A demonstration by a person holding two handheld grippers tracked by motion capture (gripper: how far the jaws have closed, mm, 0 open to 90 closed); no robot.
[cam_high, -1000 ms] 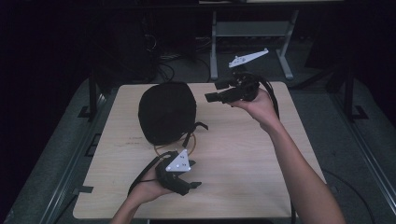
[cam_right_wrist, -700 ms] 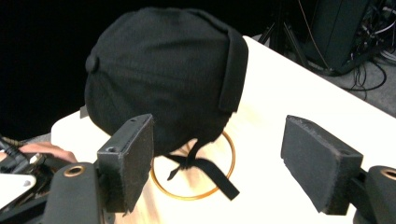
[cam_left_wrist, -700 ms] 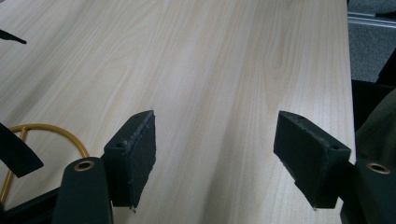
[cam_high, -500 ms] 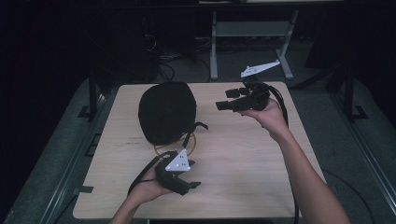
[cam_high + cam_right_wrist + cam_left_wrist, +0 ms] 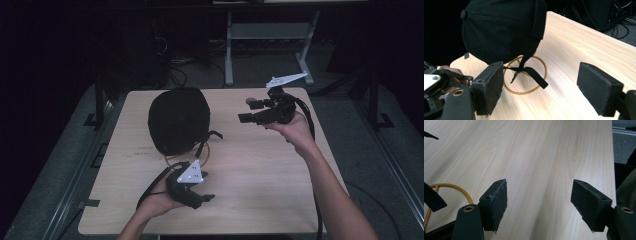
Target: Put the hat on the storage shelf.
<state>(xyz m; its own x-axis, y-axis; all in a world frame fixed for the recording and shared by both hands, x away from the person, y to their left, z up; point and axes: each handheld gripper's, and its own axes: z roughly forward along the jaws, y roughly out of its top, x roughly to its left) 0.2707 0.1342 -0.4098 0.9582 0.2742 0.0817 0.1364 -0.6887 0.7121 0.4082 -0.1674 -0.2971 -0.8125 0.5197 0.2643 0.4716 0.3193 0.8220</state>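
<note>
Fingers [image 5: 495, 202] of the left gripper [image 5: 200, 196] spread, empty, low over the bench [image 5: 260, 170]. Right gripper [image 5: 252, 110] likewise spread, empty, raised beside the black cap [image 5: 177, 117].

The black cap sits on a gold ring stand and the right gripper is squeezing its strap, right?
Not quite. The black cap does sit on the gold ring stand, but the right gripper is open and squeezing nothing. The right gripper view shows its jaws wide apart, with the strap farther off, untouched.
</note>
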